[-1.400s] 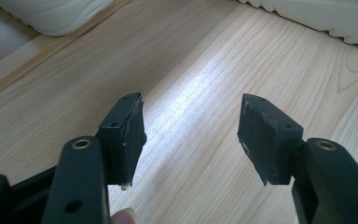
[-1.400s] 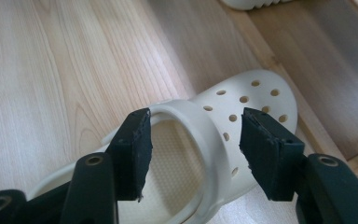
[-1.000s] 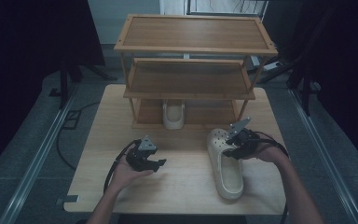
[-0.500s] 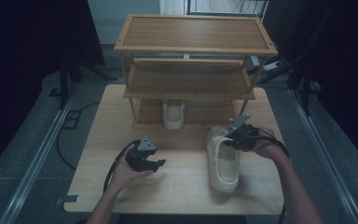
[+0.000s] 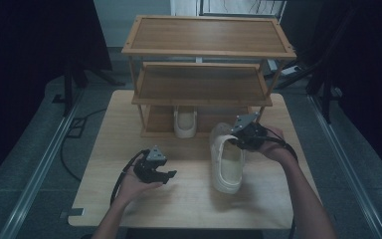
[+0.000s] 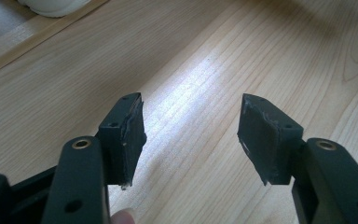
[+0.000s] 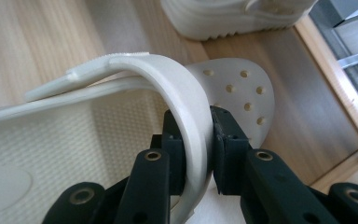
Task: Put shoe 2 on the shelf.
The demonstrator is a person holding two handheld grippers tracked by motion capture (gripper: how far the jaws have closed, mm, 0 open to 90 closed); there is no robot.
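Now the right gripper (image 5: 235, 141) pinches the white clog (image 5: 227, 162) by its thin wall; it could slip. Left gripper (image 5: 165, 176) stays apart, holding nothing.

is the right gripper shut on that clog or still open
Shut on it. In the right gripper view, the right gripper pads press both sides of the white clog rim, after just closing.

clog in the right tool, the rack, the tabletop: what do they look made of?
Clog: looks like molded foam resin, matte off-white; one-piece body, round vent holes, pebbled footbed. The right tool is shut on its side wall.
Rack: wood or bamboo, by its look, mid-brown with a slight sheen; grain lines, framed shelves.
Tabletop: pale wood or a wood-look laminate, smooth, light glare; can't tell which.
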